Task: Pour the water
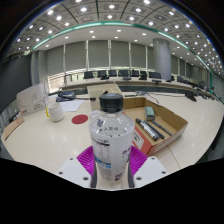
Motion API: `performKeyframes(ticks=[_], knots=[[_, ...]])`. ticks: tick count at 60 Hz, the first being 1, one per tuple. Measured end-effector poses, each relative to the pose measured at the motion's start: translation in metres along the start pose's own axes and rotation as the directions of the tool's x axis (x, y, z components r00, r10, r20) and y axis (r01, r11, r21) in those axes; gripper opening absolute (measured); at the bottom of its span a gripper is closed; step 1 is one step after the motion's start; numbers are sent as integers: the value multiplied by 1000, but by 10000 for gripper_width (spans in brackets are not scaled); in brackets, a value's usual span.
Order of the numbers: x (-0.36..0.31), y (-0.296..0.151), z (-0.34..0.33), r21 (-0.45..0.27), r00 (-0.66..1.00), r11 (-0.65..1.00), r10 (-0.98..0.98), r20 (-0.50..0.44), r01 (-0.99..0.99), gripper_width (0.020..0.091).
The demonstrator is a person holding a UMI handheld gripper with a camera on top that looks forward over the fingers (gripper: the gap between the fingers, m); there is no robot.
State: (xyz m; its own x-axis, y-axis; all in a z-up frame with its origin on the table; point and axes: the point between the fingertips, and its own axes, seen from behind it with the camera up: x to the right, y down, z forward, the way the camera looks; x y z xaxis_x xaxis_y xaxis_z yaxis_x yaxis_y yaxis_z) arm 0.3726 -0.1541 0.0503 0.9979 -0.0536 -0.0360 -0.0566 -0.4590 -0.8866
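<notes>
Gripper view. Seen along the two fingers of the gripper (110, 168): a clear plastic water bottle (110, 142) standing upright between them, white cap on top, a label band around its middle, water visible inside. Magenta pads (87, 158) showing on either side of the bottle's lower body — close against it on both sides, apparently clenched on it, though the exact contact line sits low and partly hidden by the bottle itself.

Beneath and around: a pale round table (45, 140), its surface curving away to both sides. Just beyond the bottle to the right, an open cardboard box (160, 122) with flaps raised, dark items lying inside — too small to name. Further left on the table, a white cup (56, 111), upright and well apart from the bottle. Near it, closer to the fingers, a small red flat item (80, 119) on the tabletop. At the far left, a pale upright board or container (30, 98), not clear which.

Behind all that: rows of desks with dark chairs (120, 76) and monitors, a wall of windows, and a ceiling (110, 15) dotted with small round lights, edged by a green-lit strip.
</notes>
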Motion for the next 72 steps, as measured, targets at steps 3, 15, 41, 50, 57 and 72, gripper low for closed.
performKeyframes(ticks=[3, 15, 41, 50, 57, 72], knots=[[-2, -6, -1, 0, 1000, 1000, -8, -5, 8, 424], [-8, -59, -8, 37, 992, 993, -107, -69, 110, 423], [-106, -260, 70, -15, 638, 699, -661, -395, 715, 419], [-162, -276, 124, -154, 294, 391, -852, -433, 907, 421], [-190, -266, 168, -266, -16, 100, -916, -401, 959, 419], [-214, -244, 206, -394, -501, -372, -811, -302, 840, 420]])
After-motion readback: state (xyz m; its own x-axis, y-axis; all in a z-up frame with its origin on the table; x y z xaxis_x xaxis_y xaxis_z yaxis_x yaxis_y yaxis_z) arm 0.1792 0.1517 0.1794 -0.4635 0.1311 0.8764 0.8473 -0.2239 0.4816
